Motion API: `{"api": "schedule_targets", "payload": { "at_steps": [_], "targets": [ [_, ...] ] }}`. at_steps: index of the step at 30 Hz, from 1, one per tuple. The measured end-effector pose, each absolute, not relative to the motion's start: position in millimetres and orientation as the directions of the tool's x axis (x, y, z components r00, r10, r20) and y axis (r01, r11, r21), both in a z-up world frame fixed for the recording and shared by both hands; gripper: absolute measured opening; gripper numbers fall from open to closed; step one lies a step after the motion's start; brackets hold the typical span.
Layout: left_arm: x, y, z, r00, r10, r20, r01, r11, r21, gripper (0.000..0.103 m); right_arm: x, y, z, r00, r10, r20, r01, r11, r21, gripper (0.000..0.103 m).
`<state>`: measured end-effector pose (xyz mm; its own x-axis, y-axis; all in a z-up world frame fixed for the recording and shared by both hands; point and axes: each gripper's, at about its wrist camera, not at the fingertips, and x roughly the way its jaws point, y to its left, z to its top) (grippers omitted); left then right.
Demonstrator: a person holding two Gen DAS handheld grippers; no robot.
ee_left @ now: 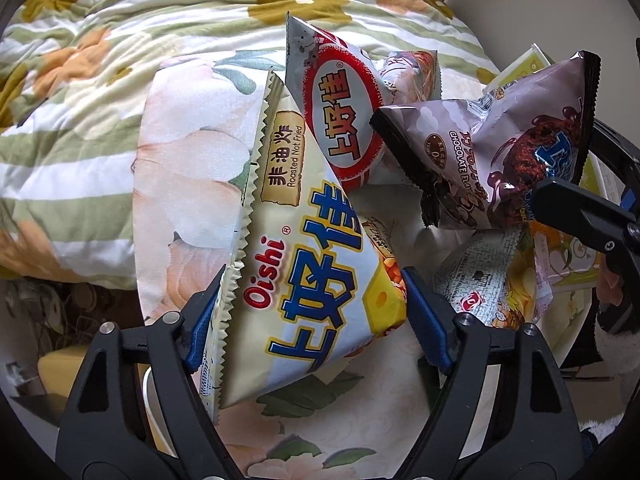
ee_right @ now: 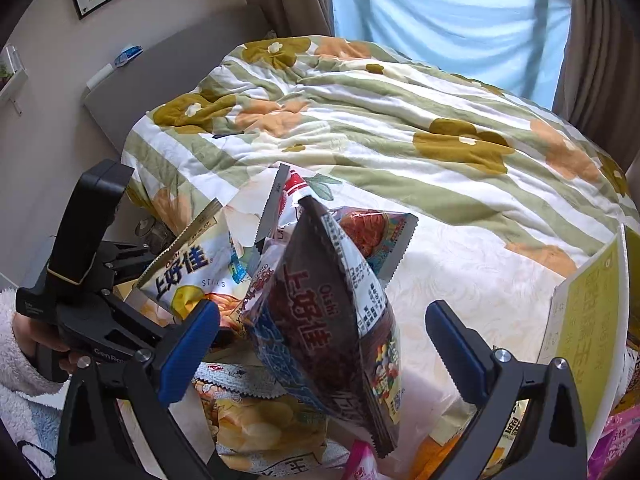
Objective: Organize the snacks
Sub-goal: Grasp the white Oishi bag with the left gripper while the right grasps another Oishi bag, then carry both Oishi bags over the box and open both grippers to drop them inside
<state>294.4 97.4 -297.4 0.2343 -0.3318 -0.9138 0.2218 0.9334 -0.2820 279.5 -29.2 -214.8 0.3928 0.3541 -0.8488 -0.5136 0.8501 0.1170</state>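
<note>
We note a pile of Oishi snack bags on a bed, on a pale floral sheet (ee_left: 180, 152) beside a green-striped flowered quilt (ee_right: 360, 120).

Left gripper (ee_left: 308, 308): jaws pinching the cream-and-yellow Oishi bag (ee_left: 304, 264), blue pads against both sides; the bag bulges between them. In the right wrist view the same bag (ee_right: 188, 268) shows at the left, with a hand in a fleecy white sleeve (ee_right: 24, 344) on the gripper handle.

Right gripper (ee_right: 324, 344): jaws spread wide, the dark chocolate-flavour Oishi bag (ee_right: 332, 328) standing on edge between them; neither pad touches it. In the left wrist view this bag (ee_left: 500, 152) leans on a grey bag with a red ring (ee_left: 340, 112).

Under them lie a potato-chip bag (ee_right: 256, 428) and a pink packet (ee_right: 360, 460). A yellow-green box (ee_right: 588, 320) stands at the right.
</note>
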Motion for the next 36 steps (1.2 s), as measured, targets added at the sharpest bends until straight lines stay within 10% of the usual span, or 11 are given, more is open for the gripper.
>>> {"api": "schedule_targets", "payload": {
  "at_steps": [36],
  "targets": [
    [242.2, 109.0, -221.0, 0.408, -0.225, -0.885, 0.149, 0.973, -0.179, 0.063, 255.4, -26.7, -191.9, 0.459, 0.333, -0.824, -0.549, 0.835, 0.032, 0.059]
  ]
}}
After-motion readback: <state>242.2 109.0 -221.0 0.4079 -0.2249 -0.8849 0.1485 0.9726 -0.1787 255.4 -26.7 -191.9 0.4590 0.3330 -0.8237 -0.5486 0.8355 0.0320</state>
